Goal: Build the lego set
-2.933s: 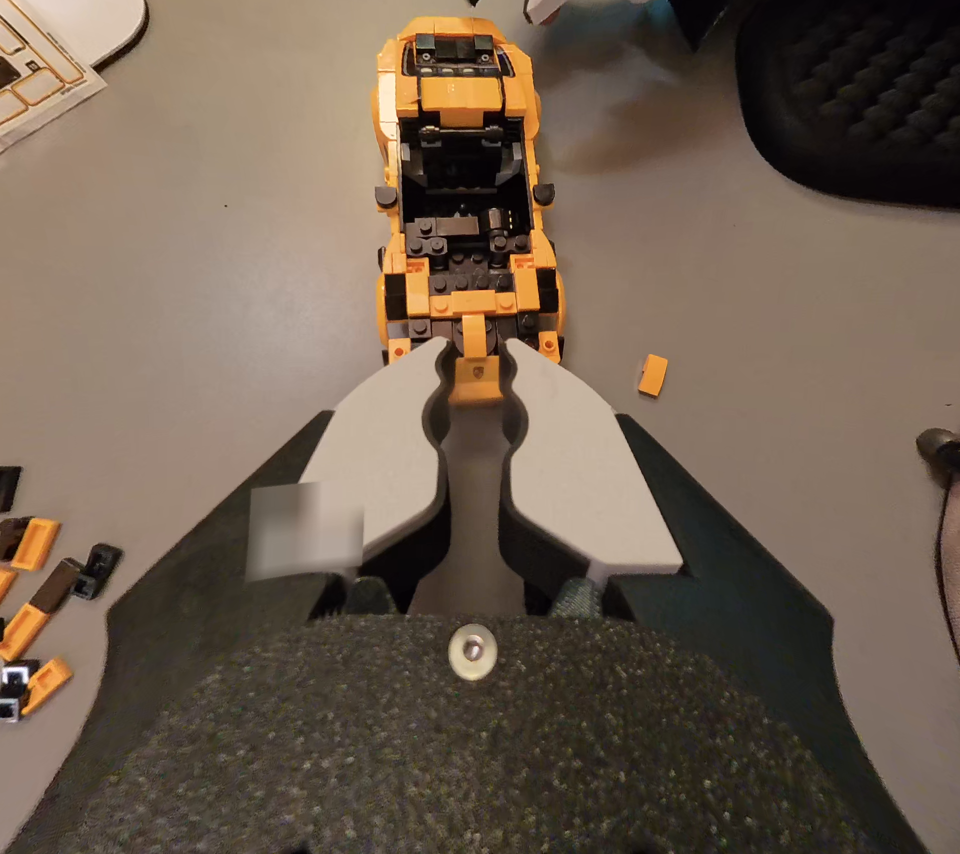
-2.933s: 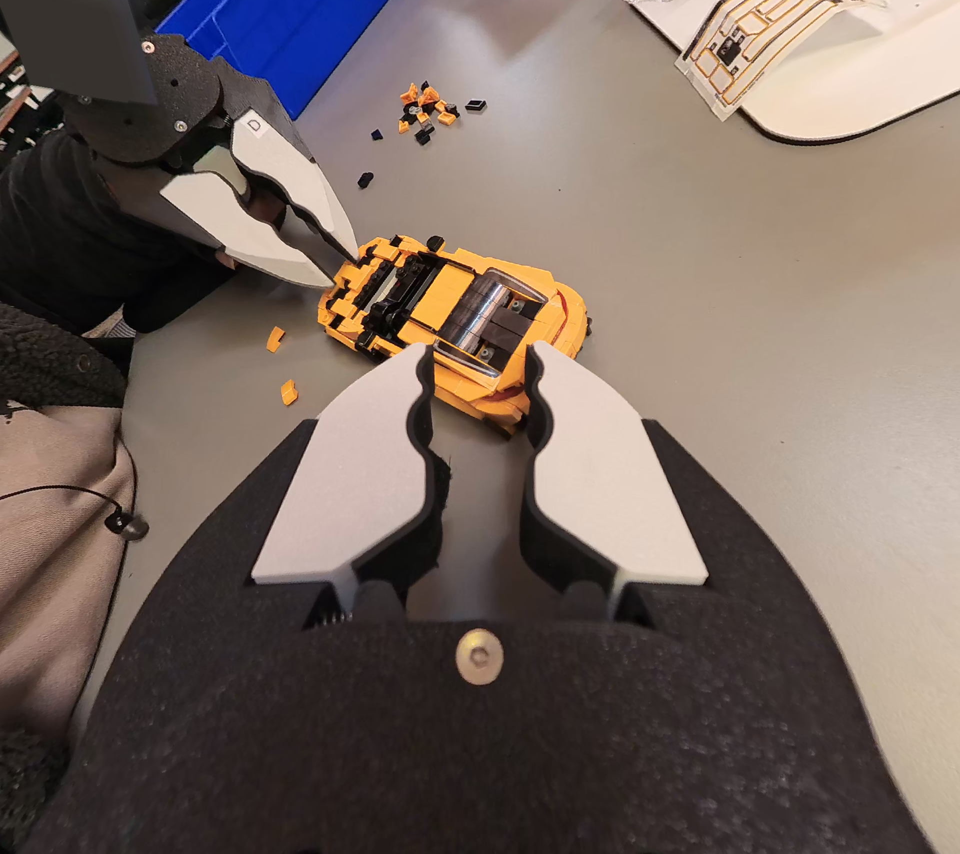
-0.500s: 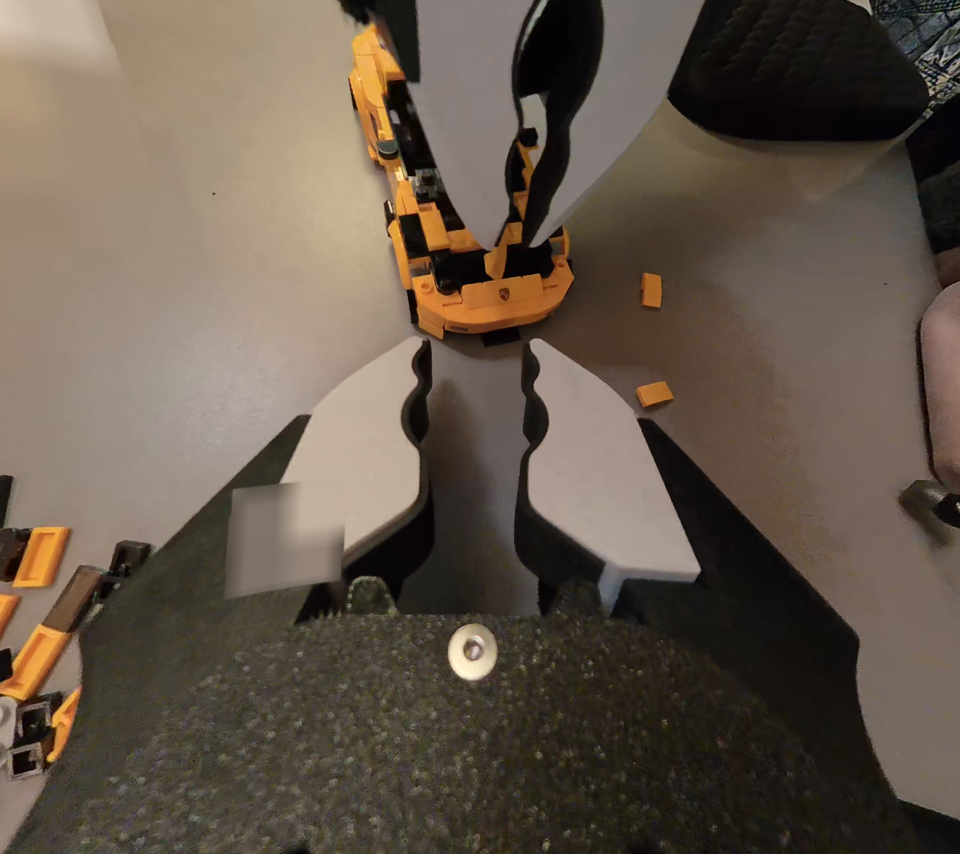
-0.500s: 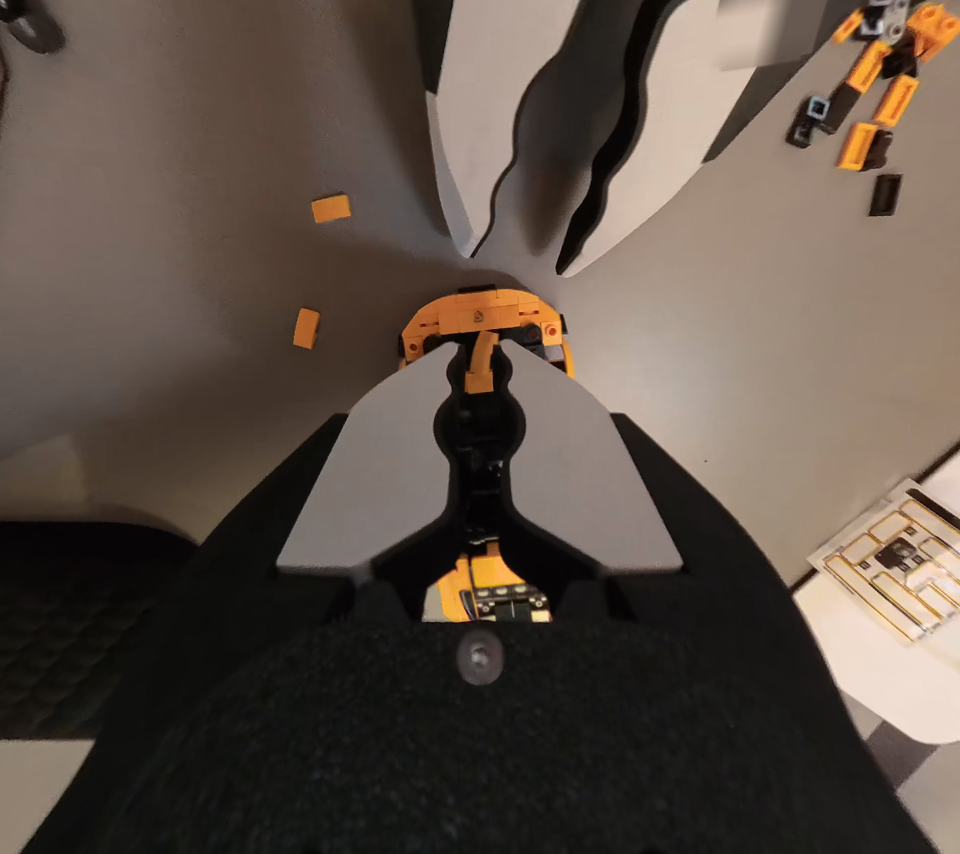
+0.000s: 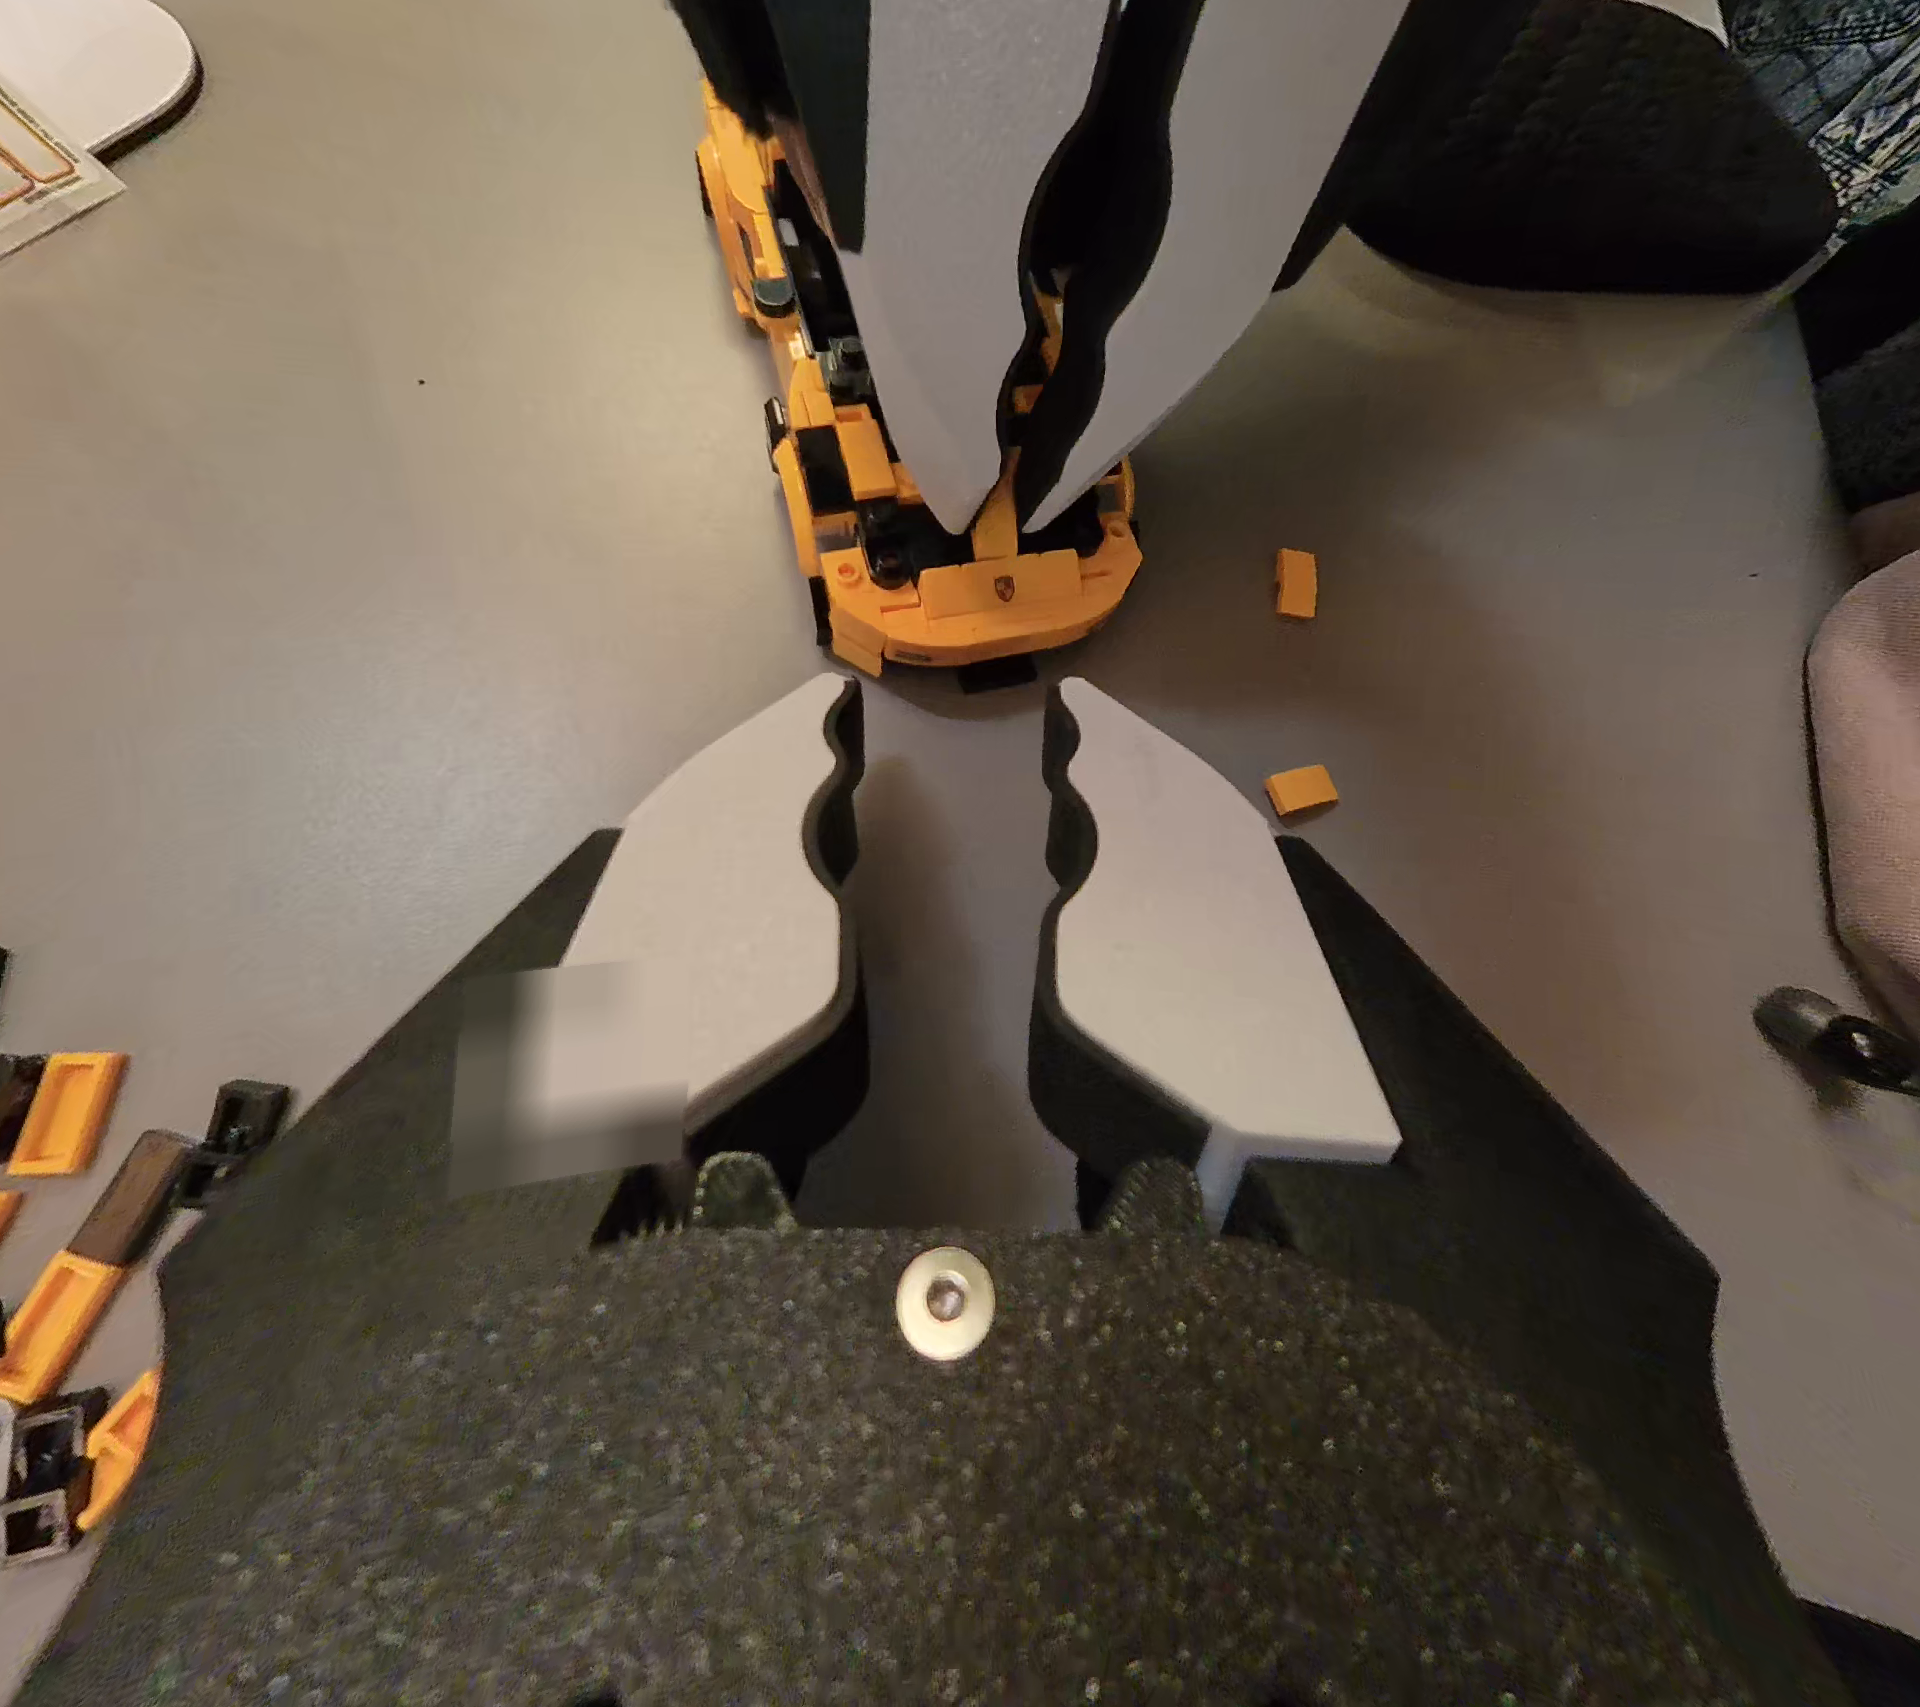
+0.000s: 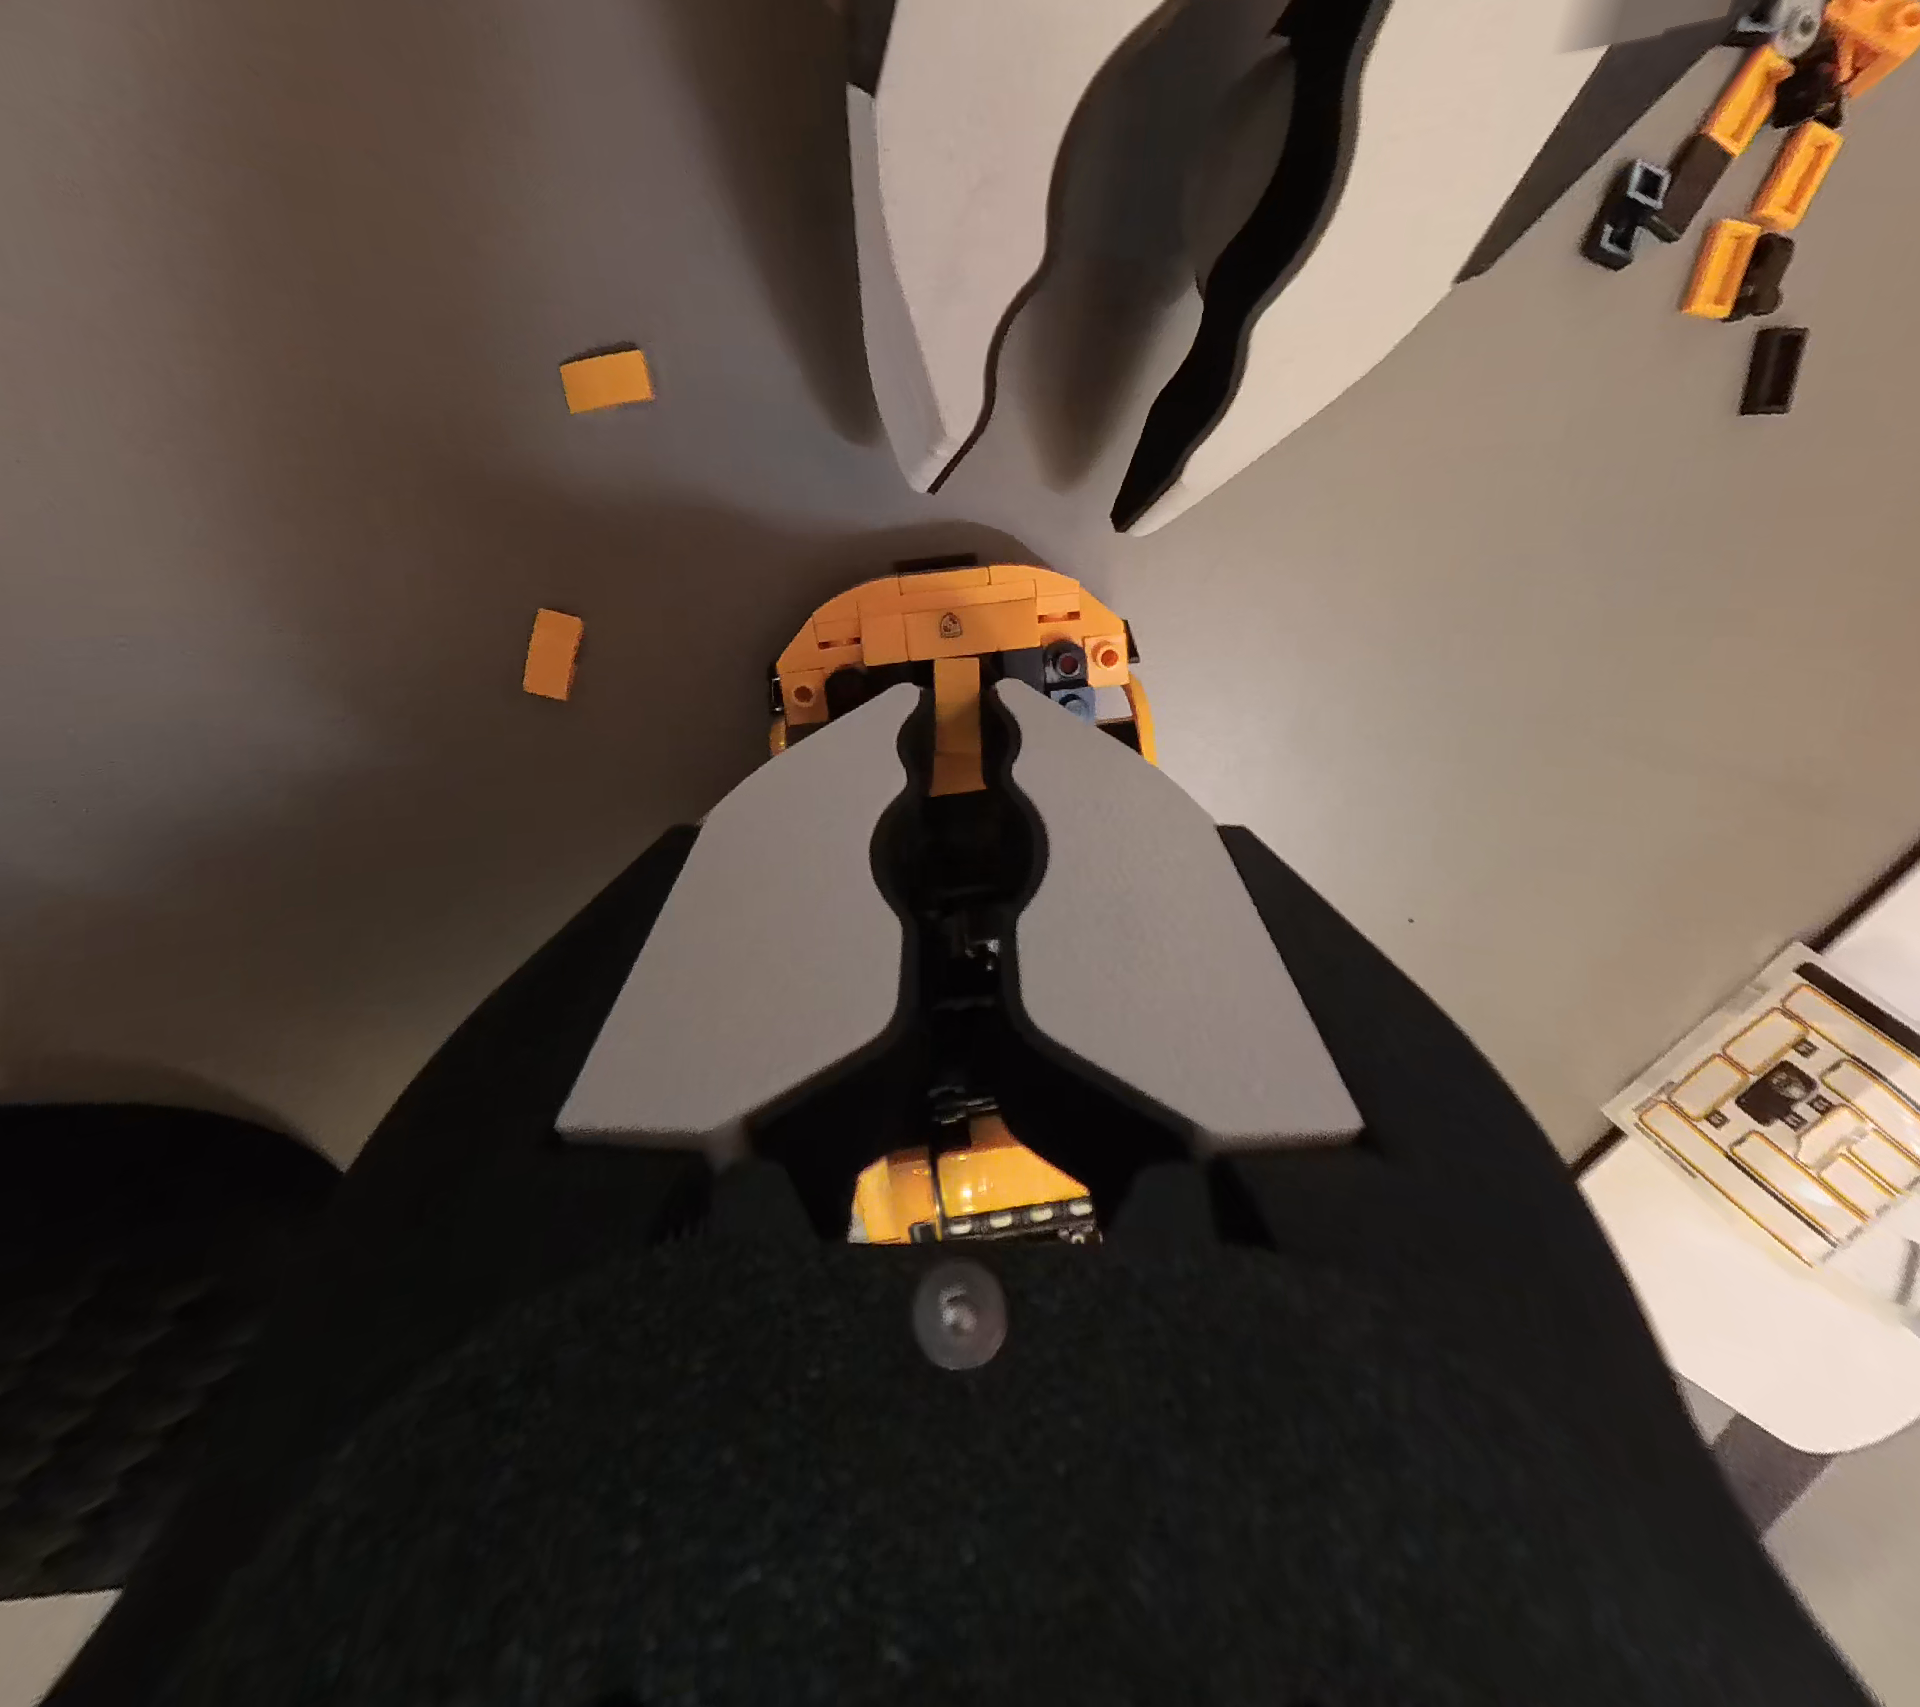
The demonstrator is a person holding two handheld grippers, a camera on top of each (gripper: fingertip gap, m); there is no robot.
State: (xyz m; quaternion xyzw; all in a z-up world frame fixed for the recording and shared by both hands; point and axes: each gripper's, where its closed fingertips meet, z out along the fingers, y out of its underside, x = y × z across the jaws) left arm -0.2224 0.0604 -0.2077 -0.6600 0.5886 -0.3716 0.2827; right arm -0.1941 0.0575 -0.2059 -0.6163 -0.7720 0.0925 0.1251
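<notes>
Centre of both views: 1 orange-and-black lego car [image 5: 966, 587] on grey table [image 5: 364, 514]. Right gripper [image 6: 956, 696] sits over car w/ fingers nearly closed, pinching 1 narrow orange piece [image 6: 954, 738] at its nose. Left gripper [image 5: 951, 691] just short of car's front, fingers apart, nothing between them. 2 loose orange tiles [image 5: 1296, 583] at right of left wrist view; loose parts pile [image 5: 62, 1242] lower left, count unclear. 1 sticker sheet [image 6: 1787, 1127] lower right in right wrist view.
</notes>
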